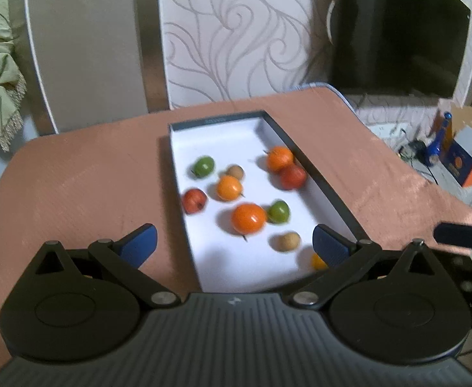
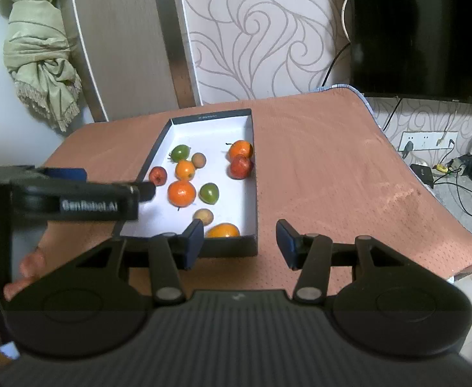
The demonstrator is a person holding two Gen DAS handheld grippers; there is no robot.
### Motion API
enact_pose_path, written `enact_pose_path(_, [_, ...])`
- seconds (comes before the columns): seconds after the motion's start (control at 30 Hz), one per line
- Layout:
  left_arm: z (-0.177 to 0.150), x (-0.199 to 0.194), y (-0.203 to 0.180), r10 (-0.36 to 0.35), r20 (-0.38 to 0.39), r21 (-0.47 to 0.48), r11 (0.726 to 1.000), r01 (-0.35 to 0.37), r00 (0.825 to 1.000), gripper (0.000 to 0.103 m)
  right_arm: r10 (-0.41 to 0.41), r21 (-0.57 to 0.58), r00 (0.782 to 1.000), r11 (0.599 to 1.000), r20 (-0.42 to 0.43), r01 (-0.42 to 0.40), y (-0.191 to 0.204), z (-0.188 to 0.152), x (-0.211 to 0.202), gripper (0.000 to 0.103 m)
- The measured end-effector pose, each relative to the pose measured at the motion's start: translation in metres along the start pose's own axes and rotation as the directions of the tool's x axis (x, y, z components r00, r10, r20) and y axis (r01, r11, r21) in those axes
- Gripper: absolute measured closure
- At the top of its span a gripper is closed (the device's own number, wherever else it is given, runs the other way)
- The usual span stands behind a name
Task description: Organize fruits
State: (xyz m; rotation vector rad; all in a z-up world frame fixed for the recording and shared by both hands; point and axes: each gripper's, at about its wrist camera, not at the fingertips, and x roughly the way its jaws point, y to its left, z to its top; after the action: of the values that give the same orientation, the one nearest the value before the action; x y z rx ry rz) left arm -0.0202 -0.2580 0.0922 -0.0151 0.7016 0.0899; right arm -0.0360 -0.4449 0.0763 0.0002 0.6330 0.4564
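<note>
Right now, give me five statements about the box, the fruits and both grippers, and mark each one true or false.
1. All the fruits lie inside the box. True.
2. The left gripper is clamped on an orange. False: its jaws stand wide with nothing between them.
3. Two green fruits are in the box, one farther back, one nearer. True.
4. The right gripper holds a red fruit. False: it is open and empty, over the box's near right corner.
5. The box sits on a bare white table. False: it rests on a pinkish-brown cloth.
</note>
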Motion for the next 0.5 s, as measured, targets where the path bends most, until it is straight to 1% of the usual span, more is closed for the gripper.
enact_pose_path(0.1, [-0.009,-0.002,-0.009,-0.013,-0.023,0.015,1.000,0.013,1.000,0.000,0.004,0.003,1.000,1.000,-0.003,-0.004,-0.003,-0.003,-0.003,0.051])
enact_pose_path(0.2, [-0.014,-0.002,-0.013,-0.024,-0.050,0.010,1.000,0.024,0.998,0.000,0.005,0.006,1.000,1.000,-0.005,-0.005,-0.005,-0.004,-0.004,0.051])
enact_pose_path(0.5, [-0.021,0.003,-0.014,-0.022,-0.096,-0.005,1.000,0.021,0.995,0.000,0.010,0.018,1.000,1.000,-0.009,-0.010,-0.009,-0.006,-0.006,0.051])
